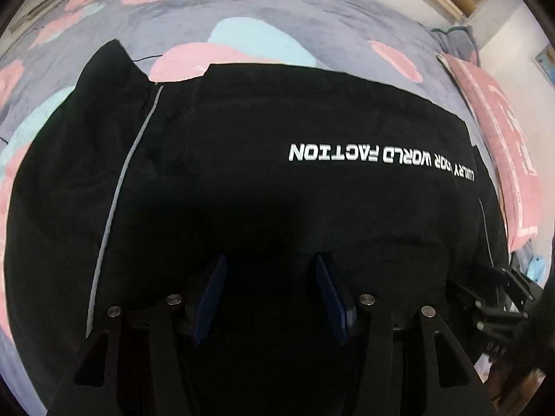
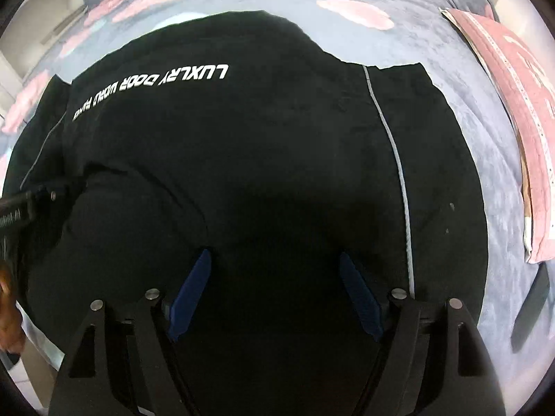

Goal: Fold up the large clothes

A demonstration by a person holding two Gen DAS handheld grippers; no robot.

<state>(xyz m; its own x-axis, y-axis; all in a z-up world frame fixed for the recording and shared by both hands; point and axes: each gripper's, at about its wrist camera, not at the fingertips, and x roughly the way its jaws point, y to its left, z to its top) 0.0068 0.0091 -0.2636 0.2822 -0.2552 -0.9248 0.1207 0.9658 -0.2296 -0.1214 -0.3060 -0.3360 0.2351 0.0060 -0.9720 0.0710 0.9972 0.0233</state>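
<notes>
Both the left gripper [image 1: 270, 294] and right gripper [image 2: 274, 294] hang open and empty right above the black garment [image 1: 277, 190], which stretches sideways beneath them.

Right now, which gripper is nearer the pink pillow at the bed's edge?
Right. The right gripper hovers over the side of the black garment nearest the pink pillow; the left gripper is over the far side.

A fleecy grey-blue bed cover [image 1: 347, 27] patterned with pink and pale blue blotches spreads across the bed, with a pink pillow [image 2: 513, 111] (white print and a white trimmed edge) lying at its right edge and a slim black bar-shaped object [image 2: 532, 308] just below that.
</notes>
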